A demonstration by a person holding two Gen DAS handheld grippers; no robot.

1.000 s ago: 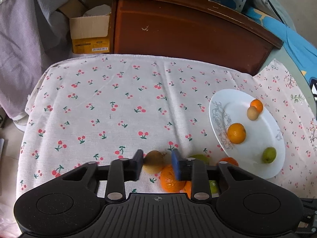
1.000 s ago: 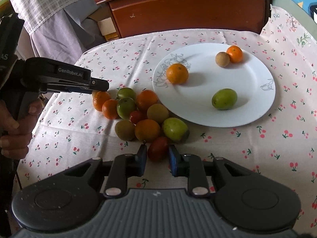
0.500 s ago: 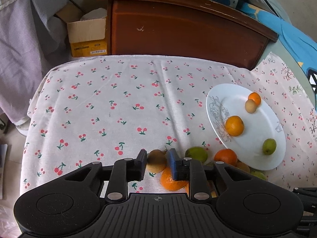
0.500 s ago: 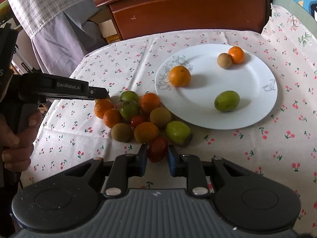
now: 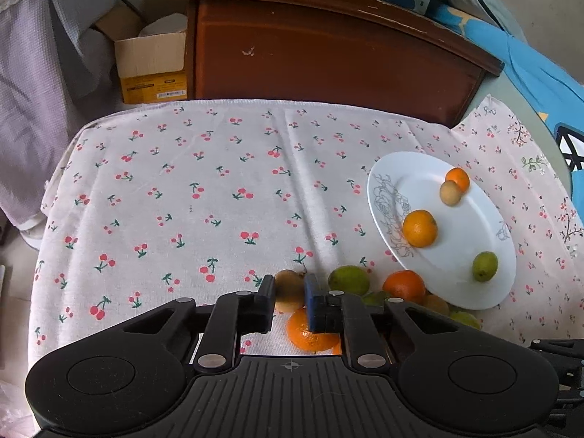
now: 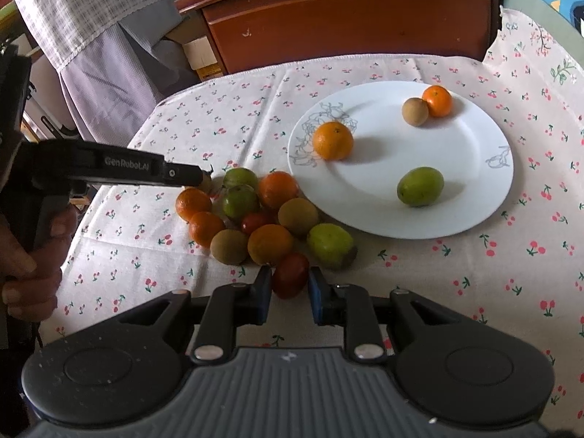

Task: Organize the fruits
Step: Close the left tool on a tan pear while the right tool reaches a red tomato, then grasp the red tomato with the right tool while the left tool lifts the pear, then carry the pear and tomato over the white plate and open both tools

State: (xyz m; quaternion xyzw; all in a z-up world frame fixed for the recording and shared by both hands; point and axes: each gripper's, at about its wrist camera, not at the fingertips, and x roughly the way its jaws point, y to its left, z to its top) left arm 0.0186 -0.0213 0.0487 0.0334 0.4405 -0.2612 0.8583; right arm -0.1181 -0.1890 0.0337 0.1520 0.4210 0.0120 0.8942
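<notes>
My left gripper [image 5: 289,286] is closing its jaws on a brown kiwi [image 5: 286,294], and the pads press its sides. It hovers at the pile's left edge, above an orange [image 5: 310,337]. From the right wrist view the left gripper [image 6: 199,177] shows side-on over the fruit pile [image 6: 255,215]. My right gripper [image 6: 290,279] is shut on a dark red fruit [image 6: 291,273] at the pile's near edge. The white plate [image 6: 379,197] holds an orange [image 6: 333,140], a brown fruit [image 6: 415,110], a small orange [image 6: 437,100] and a green fruit [image 6: 420,186].
A cherry-print cloth [image 5: 182,200] covers the table. A dark wooden headboard [image 5: 328,54] stands behind it, with a cardboard box [image 5: 153,69] and hanging checked fabric [image 6: 91,36] at the back left. A person's hand [image 6: 25,266] grips the left gripper's handle.
The left jaws have drawn in tight on the kiwi. The right gripper still holds the red fruit in the same spot.
</notes>
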